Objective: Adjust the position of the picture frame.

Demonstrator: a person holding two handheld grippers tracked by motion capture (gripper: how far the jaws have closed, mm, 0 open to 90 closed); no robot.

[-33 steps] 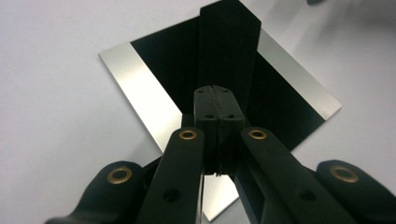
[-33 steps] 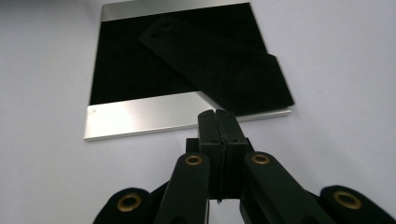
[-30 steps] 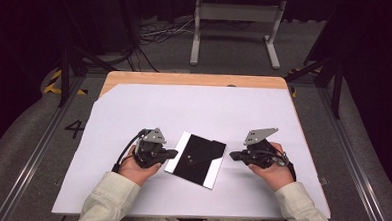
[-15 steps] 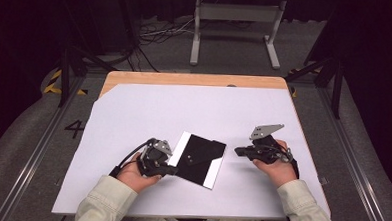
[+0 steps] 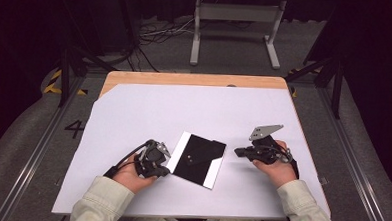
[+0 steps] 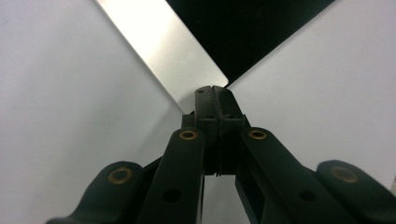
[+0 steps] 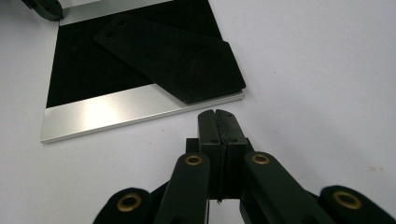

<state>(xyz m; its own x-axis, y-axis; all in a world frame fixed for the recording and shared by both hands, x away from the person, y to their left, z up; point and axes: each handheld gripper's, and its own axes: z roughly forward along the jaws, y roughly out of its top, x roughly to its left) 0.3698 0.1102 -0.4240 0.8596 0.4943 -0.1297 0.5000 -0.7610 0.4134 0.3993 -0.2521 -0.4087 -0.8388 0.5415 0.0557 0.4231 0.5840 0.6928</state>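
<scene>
One metal plate (image 5: 198,159) w/ 2 silver edge strips sits lower center of the high view, one black flat piece (image 7: 173,58) on top. 2 grippers: left gripper (image 5: 160,165) and right gripper (image 5: 239,152), both jaws closed tight, holding nothing.

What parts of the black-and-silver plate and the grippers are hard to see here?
- Plate: left gripper view, cut off by the top edge.
- Touching or not: left gripper tips meet the plate's corner, hiding the contact.
- Small black piece on the plate: high view, too small to make out its holes.
- Right gripper: high view, closed fingers too small to see clearly.
</scene>
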